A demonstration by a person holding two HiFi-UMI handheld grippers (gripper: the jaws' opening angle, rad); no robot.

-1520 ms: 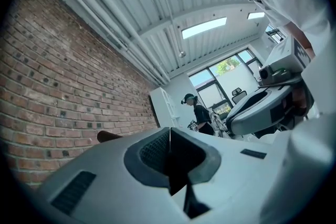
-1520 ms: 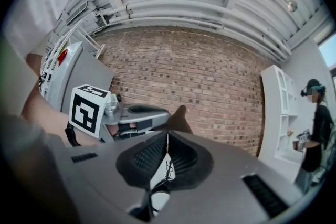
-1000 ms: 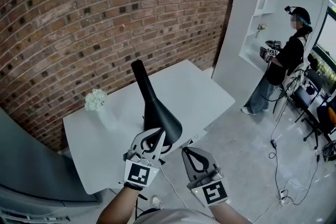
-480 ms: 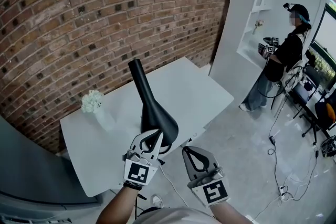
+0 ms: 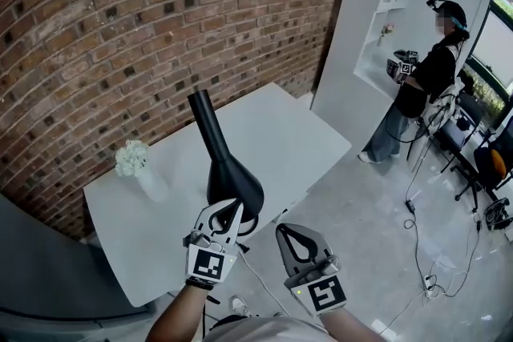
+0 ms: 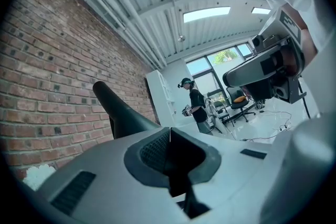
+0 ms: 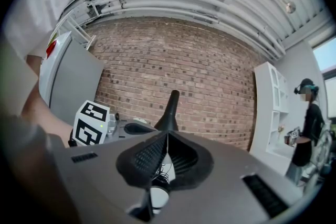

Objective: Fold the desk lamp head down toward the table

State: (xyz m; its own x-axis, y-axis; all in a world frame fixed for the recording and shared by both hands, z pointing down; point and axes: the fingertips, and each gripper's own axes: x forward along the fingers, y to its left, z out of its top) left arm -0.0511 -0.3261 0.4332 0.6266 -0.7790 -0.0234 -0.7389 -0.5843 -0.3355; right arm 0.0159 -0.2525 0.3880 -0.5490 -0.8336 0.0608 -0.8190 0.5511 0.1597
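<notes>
The black cone-shaped lamp head (image 5: pixel 228 172) stands tilted over the white table (image 5: pixel 296 132), narrow end up toward the brick wall, wide end toward me. My left gripper (image 5: pixel 232 207) is shut, its tips right at the lamp's wide lower rim, with nothing between the jaws. My right gripper (image 5: pixel 283 231) hangs just right of it, also shut and holding nothing, clear of the lamp. The lamp head (image 6: pixel 118 113) shows beyond the jaws in the left gripper view. In the right gripper view the lamp head (image 7: pixel 169 110) rises behind the closed tips.
A small vase of white flowers (image 5: pixel 132 160) stands at the table's left. A person (image 5: pixel 425 84) stands by the white shelf unit (image 5: pixel 385 20) at the right. Cables (image 5: pixel 425 268) trail over the floor, and office chairs (image 5: pixel 481 164) sit at the far right.
The lamp and table have drifted slightly left in the head view. Both grippers keep their places, shut, the left one still at the lamp's wide rim.
</notes>
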